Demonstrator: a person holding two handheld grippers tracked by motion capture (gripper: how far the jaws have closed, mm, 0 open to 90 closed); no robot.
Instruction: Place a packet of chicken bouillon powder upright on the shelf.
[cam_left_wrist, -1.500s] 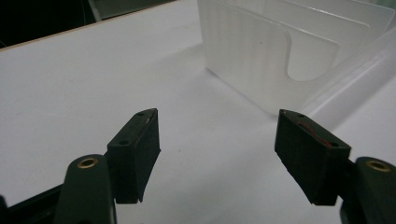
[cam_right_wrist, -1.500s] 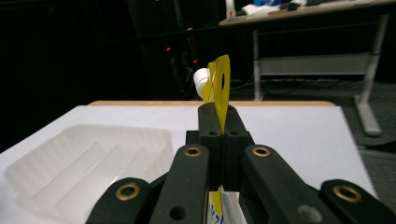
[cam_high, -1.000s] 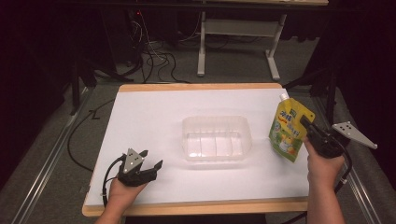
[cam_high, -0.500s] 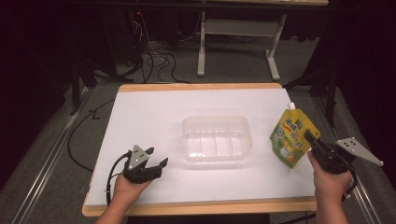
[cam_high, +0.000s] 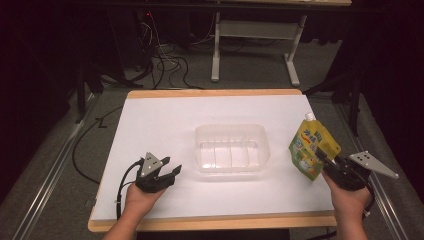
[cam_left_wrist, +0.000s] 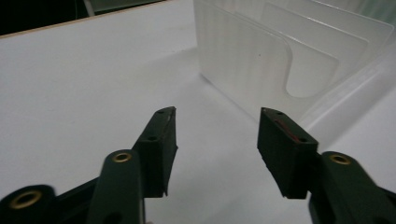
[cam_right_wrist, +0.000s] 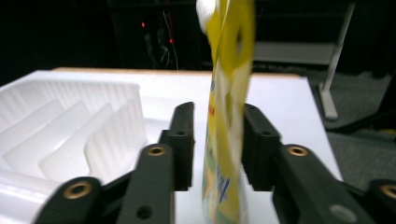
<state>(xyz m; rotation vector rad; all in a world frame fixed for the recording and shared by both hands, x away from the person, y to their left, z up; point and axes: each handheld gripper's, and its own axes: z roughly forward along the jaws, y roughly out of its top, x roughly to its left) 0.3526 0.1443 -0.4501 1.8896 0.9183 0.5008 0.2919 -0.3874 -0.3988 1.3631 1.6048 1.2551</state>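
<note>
1. My right gripper (cam_high: 324, 164) is clamped on a yellow pouch (cam_high: 312, 149), holding it up off the table (cam_high: 150, 115) near the right edge, just right of the tray (cam_high: 231, 148).
2. In the high view the pouch tilts, with its white cap (cam_high: 310, 116) at the top and leaning toward the far side; its lower part sits between my jaws.
3. In the right gripper view the pouch (cam_right_wrist: 226, 116) stands edge-on between my two black jaws, both pressed close against its sides, cap at the top of the frame. The picture is blurred there, so I cannot read the print.
4. The tray in that view (cam_right_wrist: 70, 121) lies to the left of the pouch, showing ribbed dividers inside.
5. My left gripper (cam_high: 167, 172) rests low over the table near its front left part, a little way left of the tray's near corner. Its jaws stand apart with nothing between them.
6. In the left gripper view my gripper (cam_left_wrist: 217, 135) points at the tray (cam_left_wrist: 289, 51), which is clear plastic with upright partitions; the white tabletop shows through the gap between my jaws.
7. The tray sits in the middle of the table, and I see nothing in its compartments.
</note>
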